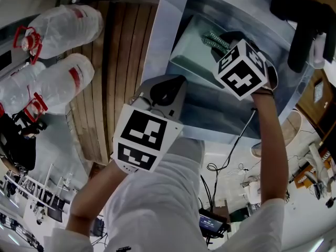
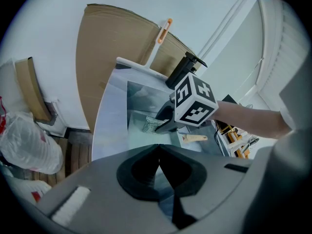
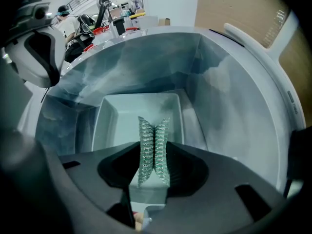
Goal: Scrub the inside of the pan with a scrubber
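Observation:
A pale rectangular metal pan (image 1: 190, 50) (image 3: 139, 110) (image 2: 138, 122) lies in the bottom of a steel sink (image 1: 173, 14) (image 3: 234, 96). My right gripper (image 1: 219, 43) (image 3: 153, 155) is shut on a green mesh scrubber (image 1: 212, 39) (image 3: 153, 147) (image 2: 150, 125), folded between the jaws and held just above the pan's inside. Whether the scrubber touches the pan I cannot tell. Nearer me, over the sink's near edge, my left gripper (image 1: 167, 92) (image 2: 158, 165) is shut with nothing in it. It is apart from the pan.
Two large clear water bottles (image 1: 65, 28) (image 1: 50, 85) with red handles lie on the wooden slat floor (image 1: 113, 62) at the left. A black fixture (image 1: 304, 20) stands at the sink's far right. A wooden-handled item (image 2: 195, 138) lies by the sink. Cardboard (image 2: 114, 43) leans behind.

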### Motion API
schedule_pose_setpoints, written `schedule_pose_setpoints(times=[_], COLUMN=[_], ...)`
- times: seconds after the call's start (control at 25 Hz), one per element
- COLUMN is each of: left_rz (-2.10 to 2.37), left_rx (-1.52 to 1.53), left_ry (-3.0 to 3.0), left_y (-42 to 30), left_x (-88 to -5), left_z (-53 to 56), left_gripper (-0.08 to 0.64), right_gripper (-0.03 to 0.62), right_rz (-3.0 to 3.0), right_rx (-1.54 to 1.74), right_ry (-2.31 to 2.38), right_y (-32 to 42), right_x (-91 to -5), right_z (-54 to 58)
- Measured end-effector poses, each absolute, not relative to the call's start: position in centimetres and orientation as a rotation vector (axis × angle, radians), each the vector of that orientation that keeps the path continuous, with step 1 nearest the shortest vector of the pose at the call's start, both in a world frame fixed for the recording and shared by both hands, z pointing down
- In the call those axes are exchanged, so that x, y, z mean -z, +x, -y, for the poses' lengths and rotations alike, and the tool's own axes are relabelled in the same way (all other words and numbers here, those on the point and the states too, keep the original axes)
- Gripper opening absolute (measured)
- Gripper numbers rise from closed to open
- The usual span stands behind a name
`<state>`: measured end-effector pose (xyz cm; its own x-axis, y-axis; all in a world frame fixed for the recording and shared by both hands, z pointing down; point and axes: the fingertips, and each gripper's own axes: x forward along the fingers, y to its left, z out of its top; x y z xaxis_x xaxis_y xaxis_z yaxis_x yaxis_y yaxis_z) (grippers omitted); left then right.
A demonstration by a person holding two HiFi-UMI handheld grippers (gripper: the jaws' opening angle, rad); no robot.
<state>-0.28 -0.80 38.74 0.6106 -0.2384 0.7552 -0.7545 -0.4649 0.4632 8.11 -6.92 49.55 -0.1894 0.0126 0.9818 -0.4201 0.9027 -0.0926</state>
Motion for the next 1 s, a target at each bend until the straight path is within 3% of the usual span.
schedule_pose_setpoints(times=[1.0], left_rz=[0.806], left_rx=[-0.759], left_ry=[1.978], left_y=[-1.7], left_x=[-39.0], left_z=[1.0], left_gripper=[0.005], right_gripper=[0.147], right_rz=[1.685], right_rx=[-0.315], right_ry=[0.350], right_y=[6.0], right_x=[-49.7], right_z=[10.6])
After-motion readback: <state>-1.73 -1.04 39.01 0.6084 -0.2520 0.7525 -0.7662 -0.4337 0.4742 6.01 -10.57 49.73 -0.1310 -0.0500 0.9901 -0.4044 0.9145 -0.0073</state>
